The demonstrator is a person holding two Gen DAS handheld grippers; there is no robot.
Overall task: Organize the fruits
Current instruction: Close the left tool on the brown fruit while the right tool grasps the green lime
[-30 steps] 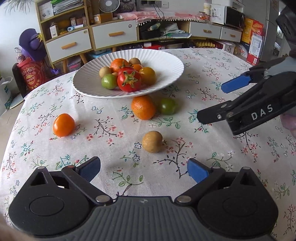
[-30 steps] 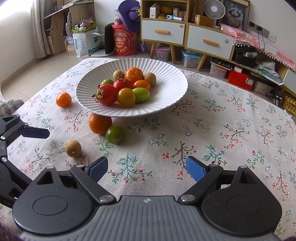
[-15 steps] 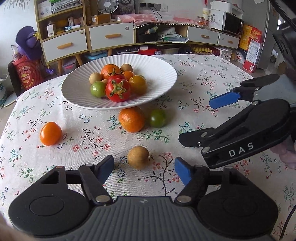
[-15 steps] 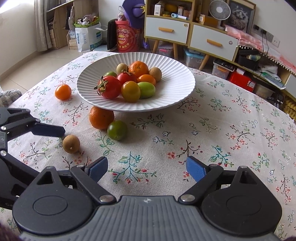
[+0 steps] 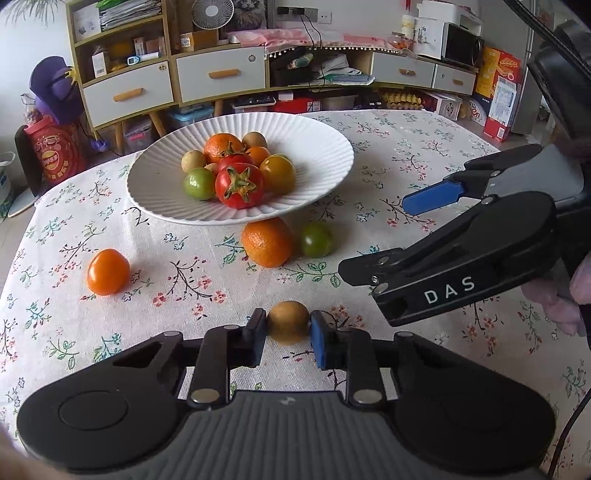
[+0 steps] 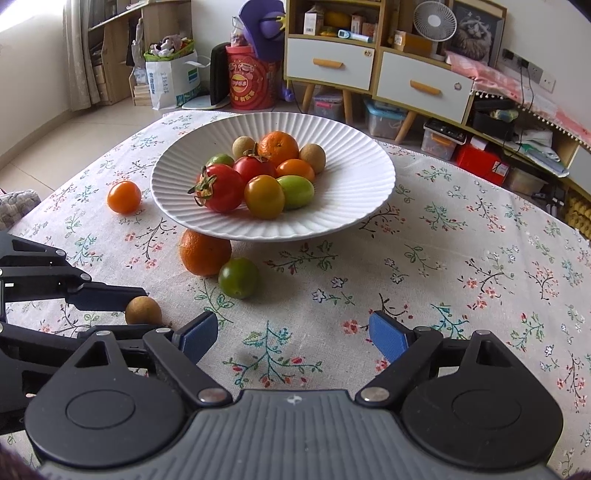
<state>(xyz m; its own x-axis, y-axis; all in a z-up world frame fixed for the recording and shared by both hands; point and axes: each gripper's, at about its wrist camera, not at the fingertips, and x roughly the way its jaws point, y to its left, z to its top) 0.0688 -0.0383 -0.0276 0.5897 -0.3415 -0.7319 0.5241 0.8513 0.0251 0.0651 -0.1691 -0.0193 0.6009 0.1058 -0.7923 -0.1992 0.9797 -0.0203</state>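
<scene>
A flowered cloth is covering the surface [image 6: 461, 258], and drawer cabinets [image 6: 369, 70] are standing beyond the white plate [image 5: 325, 147] of fruit. In front of the plate, the left tongs [image 5: 288, 332] are angling downward, having just closed tight on the brown fruit [image 5: 288, 321] resting on the cloth. Right of it, the right tongs [image 6: 291, 336] are hanging wide open, gripping nothing.

Pretty clearly someone's living room: beyond my fingers there's a floral tablecloth [image 6: 461, 258], a drawer cabinet [image 6: 376, 70], a desk fan [image 6: 434, 18] and storage bins [image 6: 384, 118].
</scene>
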